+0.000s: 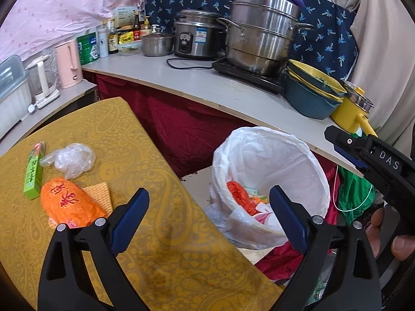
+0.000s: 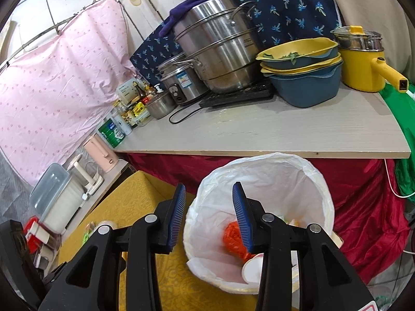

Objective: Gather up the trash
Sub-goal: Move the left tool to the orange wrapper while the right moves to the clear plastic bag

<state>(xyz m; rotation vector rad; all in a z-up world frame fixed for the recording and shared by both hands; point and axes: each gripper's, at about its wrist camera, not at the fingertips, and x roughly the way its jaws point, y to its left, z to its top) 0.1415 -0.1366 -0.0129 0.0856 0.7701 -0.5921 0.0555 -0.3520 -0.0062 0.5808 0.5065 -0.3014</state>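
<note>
A trash bin lined with a white bag [image 1: 269,155] [image 2: 285,181] stands beside the yellow-clothed table [image 1: 145,155] and holds orange wrapping [image 1: 240,197] [image 2: 232,238] and a white cup [image 2: 253,270]. On the table lie an orange packet [image 1: 68,202], a clear crumpled plastic bag [image 1: 71,159], a green box [image 1: 33,171] and a wafer-patterned wrapper [image 1: 99,194]. My left gripper [image 1: 210,204] is open and empty over the table's edge beside the bin. My right gripper [image 2: 209,202] is open and empty above the bin; it also shows at the right of the left wrist view [image 1: 345,145].
A counter [image 2: 259,129] behind the bin carries a steel steamer pot [image 1: 262,33], a rice cooker [image 1: 197,36], stacked blue-yellow basins [image 2: 303,70], a yellow pot [image 2: 363,62], bottles and tins. A pink kettle [image 1: 68,63] and a white box stand at left. Red cloth [image 2: 363,207] hangs below.
</note>
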